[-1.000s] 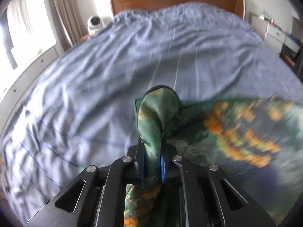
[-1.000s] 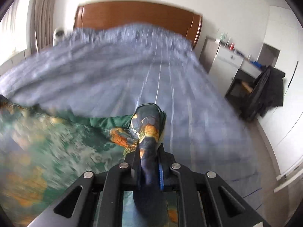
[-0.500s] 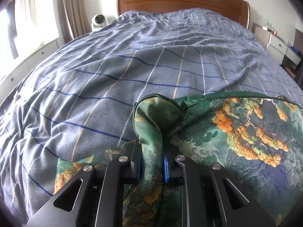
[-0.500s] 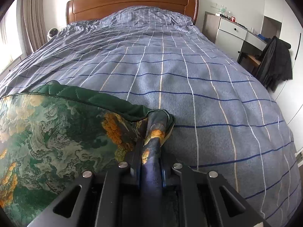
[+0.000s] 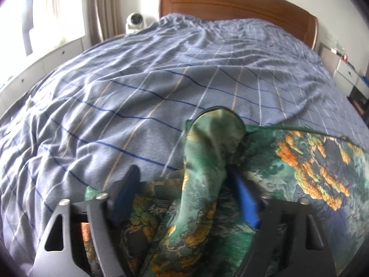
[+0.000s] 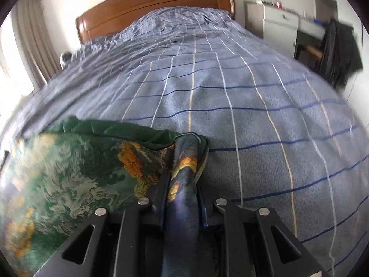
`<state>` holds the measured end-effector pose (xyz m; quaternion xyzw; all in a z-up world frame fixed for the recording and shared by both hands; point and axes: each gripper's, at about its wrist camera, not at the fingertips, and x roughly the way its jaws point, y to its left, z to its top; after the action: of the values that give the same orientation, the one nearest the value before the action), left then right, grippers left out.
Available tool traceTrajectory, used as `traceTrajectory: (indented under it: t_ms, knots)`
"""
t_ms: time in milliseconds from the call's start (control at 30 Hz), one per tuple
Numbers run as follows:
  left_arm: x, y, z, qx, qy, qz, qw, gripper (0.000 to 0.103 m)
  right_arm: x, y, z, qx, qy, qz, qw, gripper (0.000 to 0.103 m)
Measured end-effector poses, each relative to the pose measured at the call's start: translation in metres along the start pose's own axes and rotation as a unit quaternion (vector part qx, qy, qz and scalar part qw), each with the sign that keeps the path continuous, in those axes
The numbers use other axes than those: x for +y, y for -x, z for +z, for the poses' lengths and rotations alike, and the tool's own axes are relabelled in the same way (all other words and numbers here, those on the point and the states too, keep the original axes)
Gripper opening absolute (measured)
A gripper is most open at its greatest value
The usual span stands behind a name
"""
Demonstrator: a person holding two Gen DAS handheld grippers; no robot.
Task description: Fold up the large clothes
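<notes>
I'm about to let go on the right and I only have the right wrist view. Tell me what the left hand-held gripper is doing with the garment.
Observer: The left hand-held gripper is opening its jaws. A corner of the green patterned garment stands as a ridge between them, unclamped.
Operator: Say which pad the ridge is nearer.
Observer: It leans by the blue pad on the picture's right. The pad on the picture's left stands clear of it.
Operator: Report what lies under that gripper.
Observer: A second layer of the garment shows below the ridge, lying on the blue checked bedspread.
</notes>
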<state>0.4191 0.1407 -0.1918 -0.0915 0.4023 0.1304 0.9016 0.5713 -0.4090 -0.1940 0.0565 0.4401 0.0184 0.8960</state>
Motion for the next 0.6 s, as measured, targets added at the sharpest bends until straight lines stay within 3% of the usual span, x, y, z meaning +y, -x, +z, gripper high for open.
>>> traceTrajectory:
  t_ms: [67, 133, 200, 267, 367, 467, 567, 600]
  knots:
    - [0.006, 0.008, 0.009, 0.014, 0.005, -0.011, 0.9998, 0.085, -0.013, 0.007, 0.005, 0.003, -0.032, 0.012, 0.999, 0.041]
    - [0.014, 0.027, 0.016, 0.003, 0.009, -0.019, 0.9998, 0.085, -0.023, 0.019, 0.010, -0.002, -0.054, 0.009, 0.999, 0.061]
    - [0.021, 0.049, 0.018, -0.018, 0.006, -0.017, 0.9997, 0.090, -0.033, 0.041, 0.019, -0.020, -0.062, 0.012, 0.998, 0.062]
    - [0.026, 0.072, 0.016, -0.039, -0.008, -0.010, 0.9992, 0.093, -0.032, 0.073, 0.028, -0.055, -0.039, -0.020, 0.998, 0.062]
    - [0.028, 0.099, 0.003, -0.044, -0.033, -0.019, 0.9983, 0.093, -0.025, 0.115, 0.031, -0.087, -0.011, -0.017, 0.996, 0.062]
    - [0.023, 0.122, -0.023, -0.043, -0.059, -0.030, 0.9969, 0.095, -0.008, 0.149, 0.016, -0.087, 0.017, 0.037, 0.995, 0.062]
    - [0.020, 0.136, -0.055, -0.031, -0.065, -0.031, 0.9969, 0.096, 0.022, 0.160, -0.024, -0.046, 0.058, 0.110, 0.991, 0.062]
    - [0.018, 0.139, -0.064, -0.023, -0.062, -0.033, 0.9972, 0.096, 0.029, 0.159, -0.038, -0.032, 0.068, 0.118, 0.990, 0.062]
